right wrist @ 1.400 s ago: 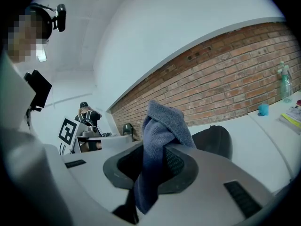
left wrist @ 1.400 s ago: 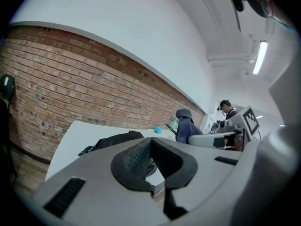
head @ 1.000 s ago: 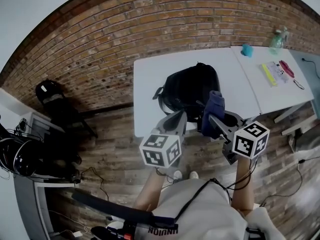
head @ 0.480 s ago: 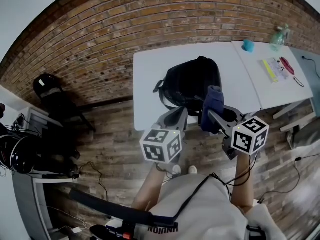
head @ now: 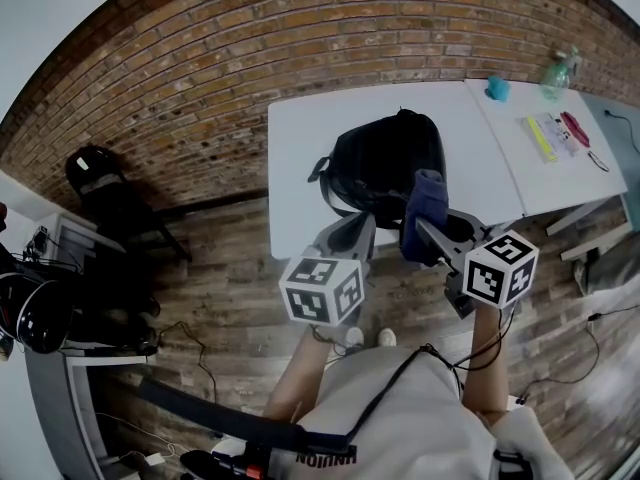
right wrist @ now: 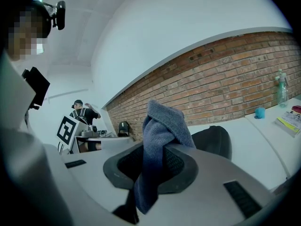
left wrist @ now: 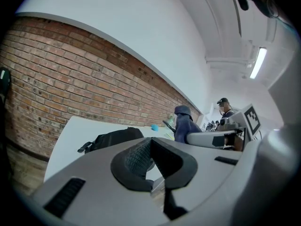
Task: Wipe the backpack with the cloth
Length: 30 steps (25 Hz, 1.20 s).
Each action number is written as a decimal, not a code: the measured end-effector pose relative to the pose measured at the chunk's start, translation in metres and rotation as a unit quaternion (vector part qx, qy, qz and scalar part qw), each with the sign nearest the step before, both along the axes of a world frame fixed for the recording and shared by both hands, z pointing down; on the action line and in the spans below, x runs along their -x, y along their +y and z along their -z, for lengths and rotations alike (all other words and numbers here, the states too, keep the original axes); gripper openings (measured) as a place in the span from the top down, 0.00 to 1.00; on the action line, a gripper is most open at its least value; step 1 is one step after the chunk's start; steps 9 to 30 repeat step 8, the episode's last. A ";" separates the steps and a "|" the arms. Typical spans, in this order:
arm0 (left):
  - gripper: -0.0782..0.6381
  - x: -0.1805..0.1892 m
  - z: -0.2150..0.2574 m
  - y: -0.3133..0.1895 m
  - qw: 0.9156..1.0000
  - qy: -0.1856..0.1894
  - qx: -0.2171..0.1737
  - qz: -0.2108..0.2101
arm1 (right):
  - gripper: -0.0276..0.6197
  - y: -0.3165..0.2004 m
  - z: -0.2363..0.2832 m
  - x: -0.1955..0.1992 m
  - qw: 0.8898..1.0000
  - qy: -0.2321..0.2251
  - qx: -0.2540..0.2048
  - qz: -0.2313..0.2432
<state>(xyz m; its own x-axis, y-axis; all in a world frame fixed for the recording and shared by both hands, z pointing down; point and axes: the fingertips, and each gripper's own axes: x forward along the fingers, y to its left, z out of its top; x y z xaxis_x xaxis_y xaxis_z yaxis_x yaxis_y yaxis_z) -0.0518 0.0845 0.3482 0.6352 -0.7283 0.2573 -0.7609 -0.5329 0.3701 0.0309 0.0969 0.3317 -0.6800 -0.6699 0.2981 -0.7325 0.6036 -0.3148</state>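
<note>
Blue-grey cloth (right wrist: pixel 162 126) sits pinched between the jaws of the right hand-held gripper (right wrist: pixel 155 161), bunched above them and drooping below. The left hand-held gripper (left wrist: pixel 150 157) has its jaws pressed together on nothing. Both hover side by side at the near edge of the white bench (head: pixel 300 148). The black backpack (head: pixel 385 168) lies on that bench, just beyond them. The cloth appears clear of the backpack, so no wiping shows yet; the whole wipe seems left to do.

Open table (head: pixel 300 158) surface lies left and right of the backpack (head: pixel 385 168), the only obstacle there.
</note>
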 end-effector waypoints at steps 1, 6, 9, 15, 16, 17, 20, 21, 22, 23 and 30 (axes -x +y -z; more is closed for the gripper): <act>0.89 0.001 0.000 0.000 1.000 0.000 0.000 0.000 | 0.85 0.000 0.000 0.001 1.000 0.000 0.000 0.000; 0.89 0.003 -0.002 0.001 1.000 0.000 0.000 0.001 | 0.85 0.000 -0.002 0.003 1.000 0.001 -0.001 -0.001; 0.89 0.004 -0.003 0.001 1.000 0.000 0.000 0.001 | 0.85 0.000 -0.001 0.004 1.000 0.001 -0.002 0.000; 0.89 0.004 -0.003 0.001 1.000 0.000 0.000 0.001 | 0.85 0.000 -0.001 0.004 1.000 0.001 -0.002 0.000; 0.89 0.004 -0.003 0.001 1.000 0.000 0.000 0.001 | 0.85 0.000 -0.001 0.004 1.000 0.001 -0.002 0.000; 0.89 0.004 -0.003 0.001 1.000 0.000 0.000 0.001 | 0.85 0.000 -0.001 0.004 1.000 0.001 -0.002 0.000; 0.89 0.004 -0.003 0.001 1.000 0.000 0.000 0.001 | 0.85 0.000 -0.001 0.004 1.000 0.001 -0.002 0.000; 0.89 0.004 -0.003 0.001 1.000 0.000 0.000 0.001 | 0.85 0.000 -0.001 0.004 1.000 0.001 -0.002 0.000; 0.89 0.004 -0.003 0.001 1.000 0.000 0.000 0.001 | 0.85 0.000 -0.001 0.004 1.000 0.001 -0.002 0.000; 0.89 0.004 -0.003 0.001 1.000 0.000 0.000 0.001 | 0.85 0.000 -0.001 0.004 1.000 0.001 -0.002 0.000; 0.89 0.004 -0.003 0.001 1.000 0.000 0.000 0.001 | 0.85 0.000 -0.001 0.004 1.000 0.001 -0.002 0.000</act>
